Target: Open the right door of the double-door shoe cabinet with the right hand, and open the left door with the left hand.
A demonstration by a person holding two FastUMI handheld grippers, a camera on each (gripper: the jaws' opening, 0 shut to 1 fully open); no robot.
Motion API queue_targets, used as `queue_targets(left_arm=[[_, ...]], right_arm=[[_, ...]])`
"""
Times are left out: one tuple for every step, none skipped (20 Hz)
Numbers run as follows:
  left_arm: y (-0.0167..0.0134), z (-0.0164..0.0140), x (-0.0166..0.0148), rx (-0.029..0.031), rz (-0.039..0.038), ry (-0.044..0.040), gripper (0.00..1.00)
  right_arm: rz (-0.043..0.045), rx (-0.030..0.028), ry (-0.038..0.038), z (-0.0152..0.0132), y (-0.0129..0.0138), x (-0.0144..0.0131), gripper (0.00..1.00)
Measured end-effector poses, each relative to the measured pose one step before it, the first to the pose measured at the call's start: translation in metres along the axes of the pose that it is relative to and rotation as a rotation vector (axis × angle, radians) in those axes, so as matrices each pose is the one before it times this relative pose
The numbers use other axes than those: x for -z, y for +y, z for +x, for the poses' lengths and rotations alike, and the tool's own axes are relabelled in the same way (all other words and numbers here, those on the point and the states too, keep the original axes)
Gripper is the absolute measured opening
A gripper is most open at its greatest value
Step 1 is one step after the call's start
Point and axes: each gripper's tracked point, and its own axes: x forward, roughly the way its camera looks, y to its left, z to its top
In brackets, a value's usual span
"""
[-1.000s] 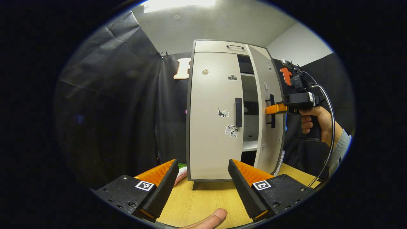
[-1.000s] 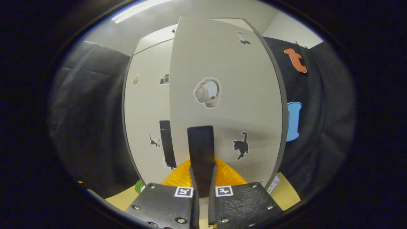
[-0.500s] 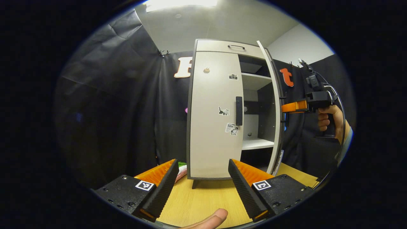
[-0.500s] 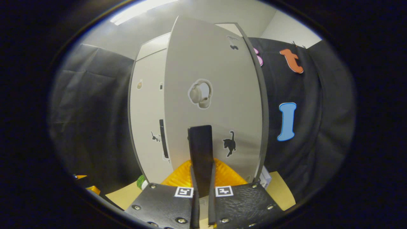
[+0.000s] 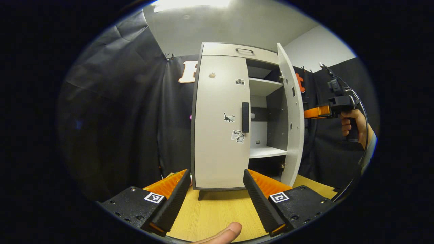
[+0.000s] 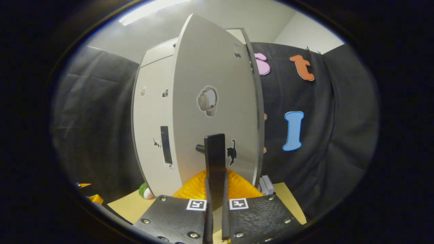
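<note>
The pale shoe cabinet (image 5: 217, 122) stands on the wooden table. Its left door (image 5: 218, 135) is closed, and that door's black handle (image 5: 245, 117) is well ahead of my left gripper (image 5: 215, 200), which hangs open above the table, holding nothing. The right door (image 5: 291, 115) is swung wide, showing shelves (image 5: 266, 152) inside. In the left gripper view my right gripper (image 5: 310, 113) reaches behind that door's edge, held by a hand (image 5: 352, 125). In the right gripper view the right gripper (image 6: 215, 203) is shut on the right door's black handle (image 6: 214, 159), on the door's stickered outer face (image 6: 213, 101).
The wooden table top (image 5: 217, 213) runs up to the cabinet's feet. A small green and white object (image 6: 146, 192) lies left of the cabinet and a white box (image 6: 266, 184) lies to its right. A thumb (image 5: 223, 234) shows at the bottom edge. Black cloth walls close in behind.
The right door has swung from partly ajar to wide open, with my right gripper moving rightward on its handle. My left gripper stays open and has shifted only slightly.
</note>
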Motion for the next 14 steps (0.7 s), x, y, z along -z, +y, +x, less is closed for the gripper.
queue_targets(left_arm=[[0.00086,0.00078,0.00123,-0.00148,-0.00382,0.00655,0.97],[-0.00064,0.00130,0.00144,0.00010,-0.00333,0.00315,0.97],[-0.00099,0.00050,0.00020,0.00187,-0.00207,0.00172,0.96],[-0.00135,0.00050,0.00052,0.00228,-0.00132,0.00223,0.96],[-0.00183,-0.00059,0.00022,0.00352,-0.00124,0.00144,0.96],[-0.00246,-0.00087,-0.00063,0.00563,-0.00038,-0.00226,0.97],[-0.00226,-0.00039,-0.00102,0.00496,0.00105,-0.00299,0.97],[-0.00240,0.00056,0.00036,0.00228,0.00060,0.00050,0.97],[-0.00309,0.00027,-0.00028,0.00538,0.00144,-0.00099,0.97],[-0.00254,0.00038,0.00036,0.00559,0.00058,0.00054,0.96],[-0.00114,-0.00002,0.00073,0.00149,-0.00050,0.00424,0.97],[-0.00120,-0.00023,0.00050,0.00253,0.00110,0.00150,0.97],[-0.00141,0.00035,0.00020,0.00091,0.00310,0.00411,0.97],[-0.00053,0.00167,0.00256,-0.00217,-0.00057,0.00945,0.97]], right_arm=[[0.00535,0.00327,-0.00285,-0.00047,-0.00173,0.00006,0.10],[0.00168,0.00572,-0.00372,-0.00120,-0.00195,-0.00088,0.10],[-0.00535,0.00629,-0.00462,0.00026,-0.00305,-0.00049,0.10],[0.00040,0.00806,-0.00150,-0.00055,-0.00363,-0.00088,0.10],[0.01309,0.00888,-0.00408,0.00154,-0.00154,0.00237,0.10],[0.01002,0.02581,-0.00482,0.00445,-0.00493,-0.00058,0.10],[-0.02054,0.03119,-0.00261,-0.00776,-0.00703,-0.00248,0.05],[-0.00675,0.02681,-0.00884,-0.00034,-0.00947,-0.00274,0.01],[0.01072,0.02590,0.00053,0.00360,-0.00823,-0.00010,0.01],[0.01454,0.01823,-0.00195,-0.00006,-0.00463,-0.00048,0.01],[0.00872,0.02831,-0.00435,-0.00361,-0.00644,-0.00106,0.01],[0.00307,-0.00935,-0.00605,0.00162,-0.00166,-0.00029,0.00],[0.03184,-0.04947,0.01179,0.00076,0.00575,0.00397,0.00],[0.05366,-0.03951,-0.00130,-0.00233,0.00857,-0.00078,0.01]])
